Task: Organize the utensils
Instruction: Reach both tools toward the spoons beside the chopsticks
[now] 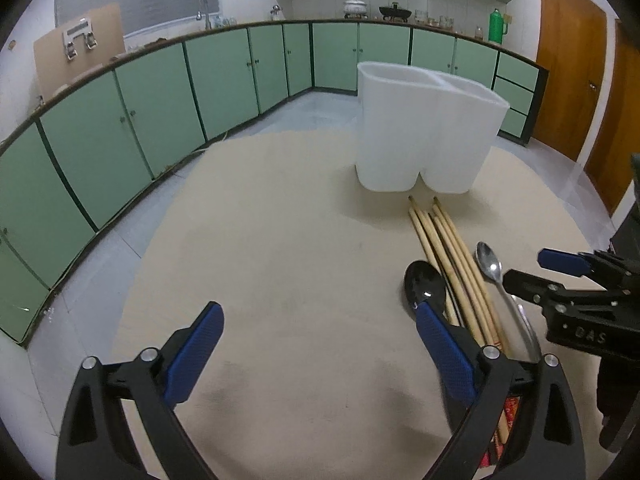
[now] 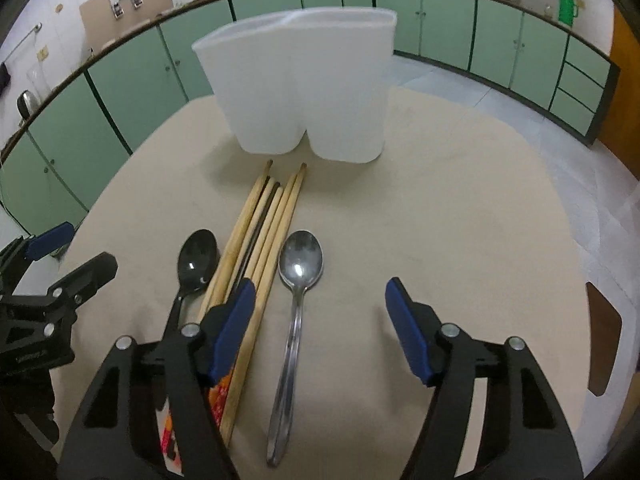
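Observation:
A white two-compartment holder stands on the beige table. In front of it lie several wooden chopsticks, a black spoon on their left and a metal spoon on their right. My left gripper is open and empty, left of the utensils; its right finger is over the black spoon's handle. My right gripper is open and empty, its fingers on either side of the metal spoon's handle, above it. It also shows in the left wrist view.
The beige table is round, its edge falling to a grey floor. Green cabinets line the walls. A wooden door is at the right. The left gripper shows at the left of the right wrist view.

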Demonstrator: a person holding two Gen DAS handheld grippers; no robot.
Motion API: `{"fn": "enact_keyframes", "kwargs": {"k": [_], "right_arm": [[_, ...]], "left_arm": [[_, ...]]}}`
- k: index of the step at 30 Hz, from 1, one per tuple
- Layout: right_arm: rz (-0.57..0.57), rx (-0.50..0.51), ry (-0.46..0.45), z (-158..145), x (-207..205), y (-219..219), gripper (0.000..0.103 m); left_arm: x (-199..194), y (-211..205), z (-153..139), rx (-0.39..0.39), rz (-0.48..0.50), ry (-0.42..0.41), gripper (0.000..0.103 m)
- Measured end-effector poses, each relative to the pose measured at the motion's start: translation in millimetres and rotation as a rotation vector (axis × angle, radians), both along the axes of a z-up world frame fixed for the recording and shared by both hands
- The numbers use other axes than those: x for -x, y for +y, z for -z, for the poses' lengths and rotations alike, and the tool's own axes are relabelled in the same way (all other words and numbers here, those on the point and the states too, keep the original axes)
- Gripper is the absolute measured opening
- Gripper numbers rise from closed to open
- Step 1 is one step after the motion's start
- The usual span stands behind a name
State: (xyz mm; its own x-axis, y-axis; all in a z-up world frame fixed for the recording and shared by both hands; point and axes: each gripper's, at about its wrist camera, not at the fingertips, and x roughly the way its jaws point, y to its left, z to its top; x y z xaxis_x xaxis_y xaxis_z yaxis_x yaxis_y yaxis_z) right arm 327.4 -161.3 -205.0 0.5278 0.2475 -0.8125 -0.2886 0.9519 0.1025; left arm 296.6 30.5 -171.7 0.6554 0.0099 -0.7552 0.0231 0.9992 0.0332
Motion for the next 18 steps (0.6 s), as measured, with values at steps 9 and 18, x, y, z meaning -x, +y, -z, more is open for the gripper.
{"fn": "enact_keyframes", "kwargs": {"k": [9, 18], "right_arm": [[-0.011, 0.026, 0.011, 11.4, -11.3, 0.5, 0.057], [-0.026, 0.075, -0.022, 13.4, -14.8, 8.1, 0.044]], "left_arm": [[-3.0, -3.8, 8.6, 0.015, 0.021, 0.022, 0.094], [-4.4, -10.4, 12.1, 0.039, 0.032, 0.03, 0.095]]}}
